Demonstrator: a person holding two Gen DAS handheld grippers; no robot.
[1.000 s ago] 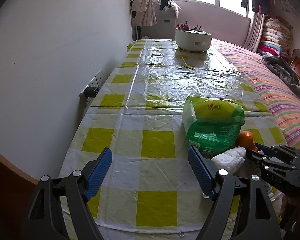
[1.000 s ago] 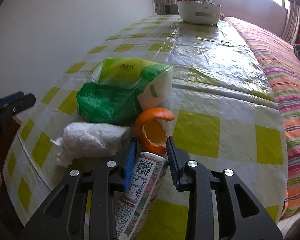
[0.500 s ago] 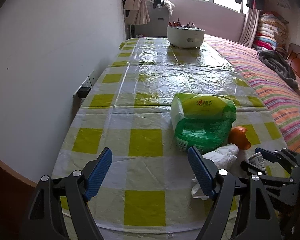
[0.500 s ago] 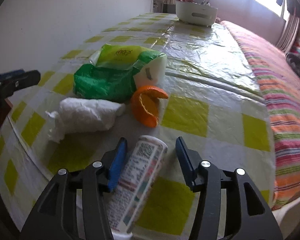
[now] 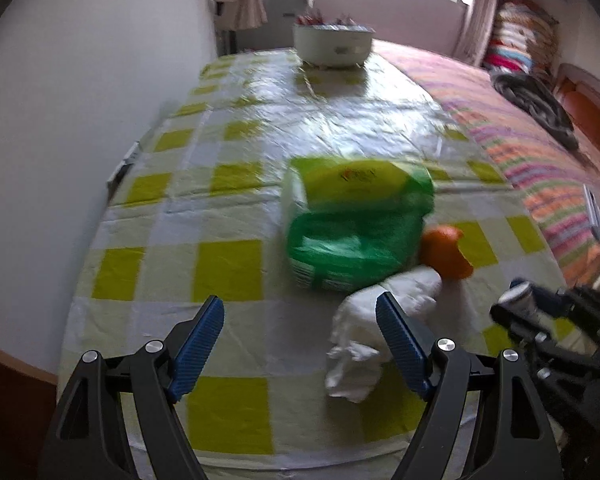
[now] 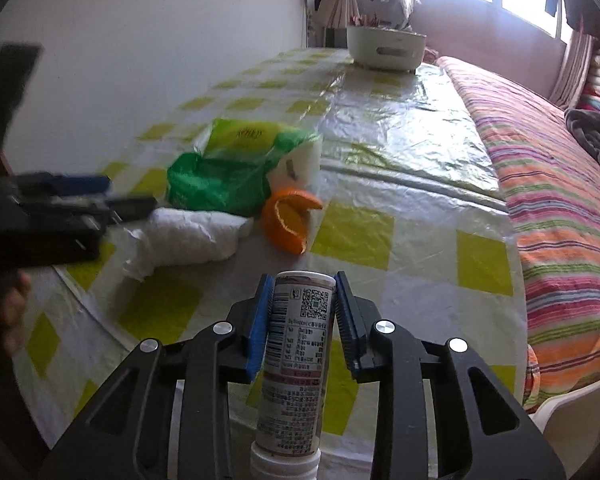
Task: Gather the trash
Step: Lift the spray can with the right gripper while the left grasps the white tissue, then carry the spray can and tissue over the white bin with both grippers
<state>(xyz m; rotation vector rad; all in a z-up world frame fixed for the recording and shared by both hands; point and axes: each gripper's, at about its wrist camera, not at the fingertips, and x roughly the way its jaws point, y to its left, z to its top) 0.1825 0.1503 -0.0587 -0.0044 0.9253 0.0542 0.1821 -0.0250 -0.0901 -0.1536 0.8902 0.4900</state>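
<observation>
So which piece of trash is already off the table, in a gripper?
The printed bottle, clamped between the right gripper pads. The crumpled tissue and orange peel lie on the tablecloth.

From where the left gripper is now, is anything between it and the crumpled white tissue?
Nothing visible. The left gripper is open and the tissue lies just beyond its right finger, with bare tablecloth between.

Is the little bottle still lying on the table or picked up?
Picked up: the bottle sits clamped between the right hand-held gripper pads, above the table.

Both wrist cameras overlook the table (image 5: 228, 268) near its end.
</observation>
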